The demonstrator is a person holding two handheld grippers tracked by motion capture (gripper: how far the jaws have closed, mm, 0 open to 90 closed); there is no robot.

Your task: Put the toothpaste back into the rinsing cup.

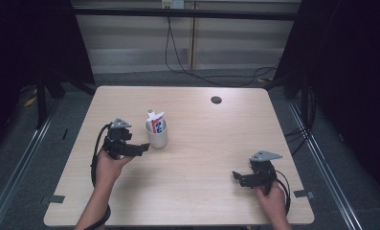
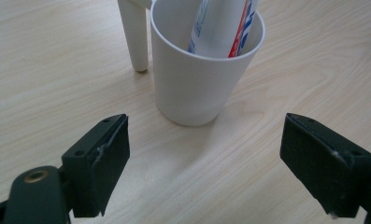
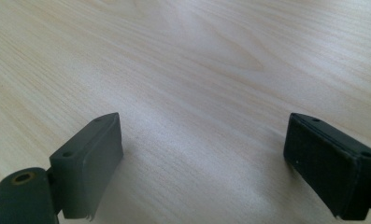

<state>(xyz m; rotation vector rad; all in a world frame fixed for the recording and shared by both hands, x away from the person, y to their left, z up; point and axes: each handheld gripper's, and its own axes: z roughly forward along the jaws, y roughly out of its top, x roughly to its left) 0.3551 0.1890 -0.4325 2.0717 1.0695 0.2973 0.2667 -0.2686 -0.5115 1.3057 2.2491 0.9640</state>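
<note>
A light wooden table (image 1: pixel 202 143) stands on a grey floor (image 1: pixel 20 158). Left of its middle a white cup (image 1: pixel 157 135) stands upright, holding a toothpaste tube (image 1: pixel 156 120) that leans against the rim. A white handle (image 2: pixel 134 35) slants down just outside the cup to the tabletop. A round dark hole (image 1: pixel 216 99) lies near the far edge. Cables (image 1: pixel 192 72) trail over the floor behind.

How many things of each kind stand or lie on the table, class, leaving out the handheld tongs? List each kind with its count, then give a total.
White cup: 1
Toothpaste tube, standing in the cup: 1
White stick-like handle, standing beside the cup; what it belongs to cannot be told: 1
Total: 3
</note>
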